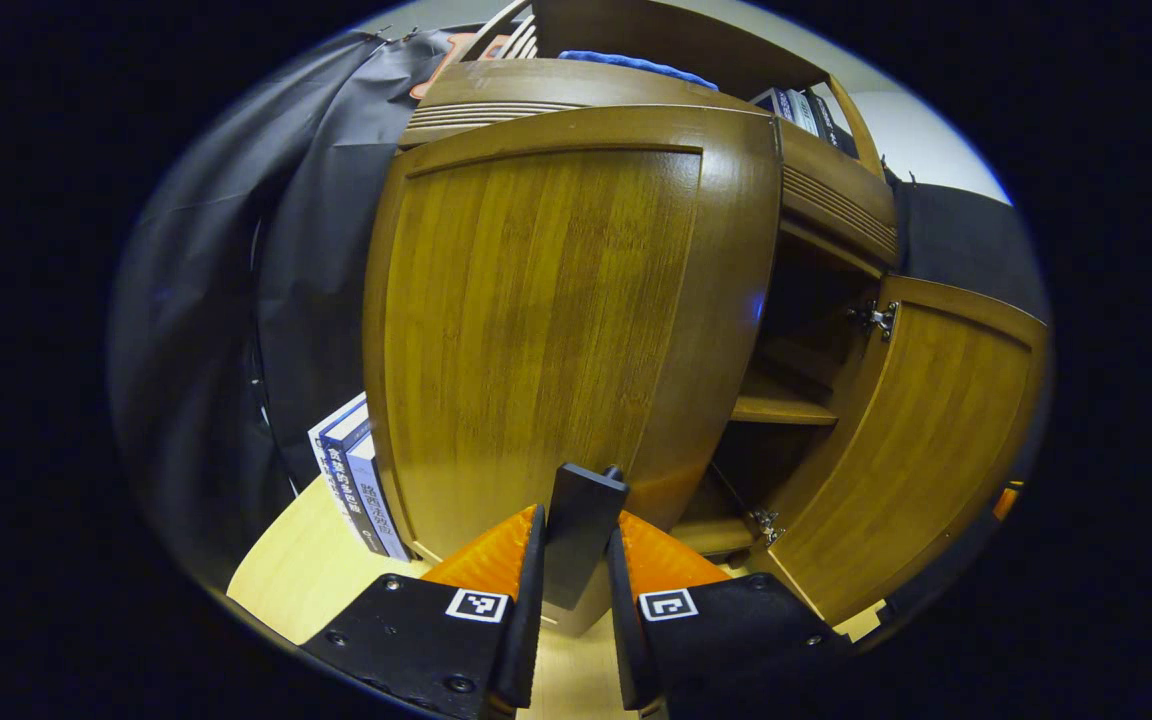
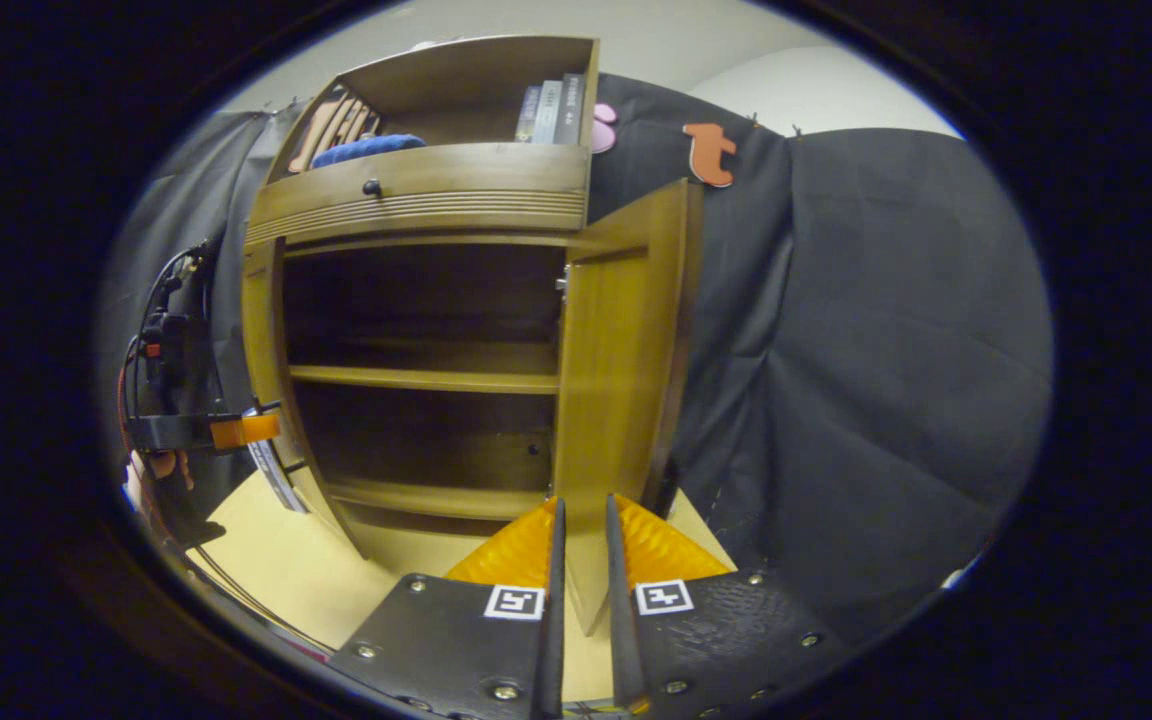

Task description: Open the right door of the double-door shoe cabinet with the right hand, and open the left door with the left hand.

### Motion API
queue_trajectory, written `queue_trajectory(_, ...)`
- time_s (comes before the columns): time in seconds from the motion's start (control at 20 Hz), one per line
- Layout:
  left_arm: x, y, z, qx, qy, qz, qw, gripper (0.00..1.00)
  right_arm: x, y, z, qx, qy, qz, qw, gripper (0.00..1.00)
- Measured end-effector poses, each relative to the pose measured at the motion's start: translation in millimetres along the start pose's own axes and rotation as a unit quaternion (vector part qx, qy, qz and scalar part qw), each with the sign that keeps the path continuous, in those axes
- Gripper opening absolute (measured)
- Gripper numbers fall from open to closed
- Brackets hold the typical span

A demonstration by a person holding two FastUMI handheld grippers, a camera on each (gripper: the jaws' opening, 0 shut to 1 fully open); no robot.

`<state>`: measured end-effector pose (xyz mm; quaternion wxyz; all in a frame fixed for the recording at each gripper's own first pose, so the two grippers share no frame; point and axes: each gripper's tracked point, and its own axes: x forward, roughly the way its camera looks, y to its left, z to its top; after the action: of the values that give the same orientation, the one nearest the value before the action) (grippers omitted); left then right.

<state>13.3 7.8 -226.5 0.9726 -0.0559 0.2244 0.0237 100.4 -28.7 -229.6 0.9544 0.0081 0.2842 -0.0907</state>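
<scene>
While I look along my left gripper, I see its two fingers pinched on the dark handle that sticks out from the lower edge of the left door. That door stands directly ahead of the claw and close to it, swung out from the shoe cabinet. Beyond the door's free edge, to the right of my fingers, the cabinet's dark inside shows with a shelf, and further right the right door hangs open on its hinges. To the left of the claw, low down, a few books stand on the pale table against the cabinet's side.

Through the right gripper view, my right gripper has its fingers drawn close together with the edge of the right door just ahead between them; I cannot tell whether they press on it. Left of this claw the cabinet stands open with bare shelves, and far left the other gripper is at the cabinet's side.
</scene>
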Motion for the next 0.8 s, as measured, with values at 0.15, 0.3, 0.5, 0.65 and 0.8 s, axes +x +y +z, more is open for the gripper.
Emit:
queue_trajectory(0.15, -9.4, 7.7, -1.2, -0.009, -0.001, 0.008, 1.000, 0.34, 5.5, 13.1, -0.5, -0.009, 0.002, 0.028, 1.000, 0.19)
queue_trajectory(0.3, -19.5, 15.6, -2.7, -0.026, 0.000, 0.019, 0.999, 0.34, 13.9, 29.7, 2.3, -0.018, 0.002, 0.058, 0.998, 0.19)
queue_trajectory(0.5, -34.9, 28.9, -5.3, -0.049, -0.001, 0.032, 0.998, 0.34, 24.1, 55.6, 6.1, -0.026, -0.001, 0.100, 0.995, 0.19)
queue_trajectory(0.65, -44.8, 39.8, -5.6, -0.053, -0.004, 0.048, 0.997, 0.33, 29.2, 72.6, 8.9, -0.037, -0.003, 0.129, 0.991, 0.19)
queue_trajectory(0.8, -56.5, 52.4, -6.0, -0.050, -0.006, 0.068, 0.996, 0.36, 32.8, 87.0, 7.8, -0.045, -0.003, 0.154, 0.987, 0.19)
